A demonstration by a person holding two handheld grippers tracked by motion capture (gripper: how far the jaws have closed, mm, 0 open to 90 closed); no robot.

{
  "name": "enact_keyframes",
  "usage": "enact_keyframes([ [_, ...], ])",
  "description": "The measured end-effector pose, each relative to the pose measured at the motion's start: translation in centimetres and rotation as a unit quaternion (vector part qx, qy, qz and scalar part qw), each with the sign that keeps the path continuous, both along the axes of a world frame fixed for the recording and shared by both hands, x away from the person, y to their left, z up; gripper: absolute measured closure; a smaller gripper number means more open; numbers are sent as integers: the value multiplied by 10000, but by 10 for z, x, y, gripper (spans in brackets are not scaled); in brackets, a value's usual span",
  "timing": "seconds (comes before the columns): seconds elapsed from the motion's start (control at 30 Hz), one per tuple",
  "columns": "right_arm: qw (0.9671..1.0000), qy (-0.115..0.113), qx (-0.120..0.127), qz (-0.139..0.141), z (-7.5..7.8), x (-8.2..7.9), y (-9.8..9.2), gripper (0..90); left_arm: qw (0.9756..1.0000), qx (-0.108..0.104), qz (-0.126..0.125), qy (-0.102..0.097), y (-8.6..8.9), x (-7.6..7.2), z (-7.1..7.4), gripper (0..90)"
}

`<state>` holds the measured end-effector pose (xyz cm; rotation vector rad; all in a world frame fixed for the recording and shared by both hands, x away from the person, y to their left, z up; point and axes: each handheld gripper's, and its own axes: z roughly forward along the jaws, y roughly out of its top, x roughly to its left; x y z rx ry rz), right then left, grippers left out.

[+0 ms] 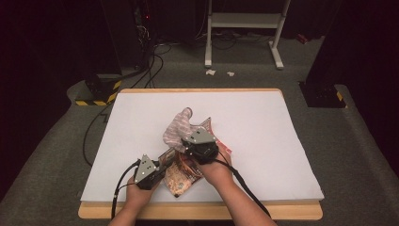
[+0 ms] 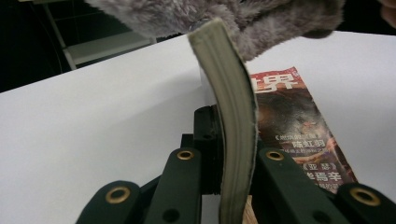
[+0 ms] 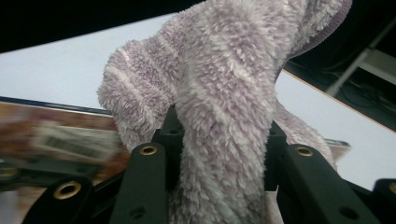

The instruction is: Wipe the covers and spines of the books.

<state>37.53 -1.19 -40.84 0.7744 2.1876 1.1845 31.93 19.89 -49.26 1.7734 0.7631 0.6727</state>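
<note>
A magazine (image 1: 181, 178) with a red and brown cover lies near the front of the white-covered table (image 1: 141, 117). My left gripper (image 1: 161, 168) is shut on its lifted page stack (image 2: 233, 116), and the cover (image 2: 299, 135) shows beyond the jaws. A fluffy pale purple sock (image 1: 178, 128) hangs over the magazine, and my right gripper (image 1: 187, 142) is shut on it. In the right gripper view the sock (image 3: 224, 88) rises between the two black jaws of my right gripper (image 3: 224, 156), with the magazine (image 3: 70, 140) blurred at the left. The sock (image 2: 233, 18) also drapes over the pages' top edge.
A wooden rim (image 1: 197, 210) borders the table's front edge. Beyond the table stand a white metal frame (image 1: 244, 28), black stands with yellow-striped bases (image 1: 96, 92) and loose cables (image 1: 150, 66) on the grey floor.
</note>
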Motion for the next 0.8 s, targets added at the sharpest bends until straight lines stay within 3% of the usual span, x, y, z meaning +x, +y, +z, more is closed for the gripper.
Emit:
enact_keyframes([
  [0.3, 9982, -26, 201, 570, 4, -33, 22, 643, 10000, 25, 23, 9, 1, 1, -1, 835],
  [0.43, 9976, -104, 154, 671, 5, -42, 27, 642, 10000, 25, 31, 10, 0, 1, 0, 835],
  [0.6, 9990, 10, 130, 433, 2, -24, 19, 643, 10000, 21, 44, 21, 0, 1, 0, 835],
  [0.8, 9996, 160, 14, -211, -6, 17, -3, 643, 10000, 9, 64, 47, 0, 1, -1, 835],
])
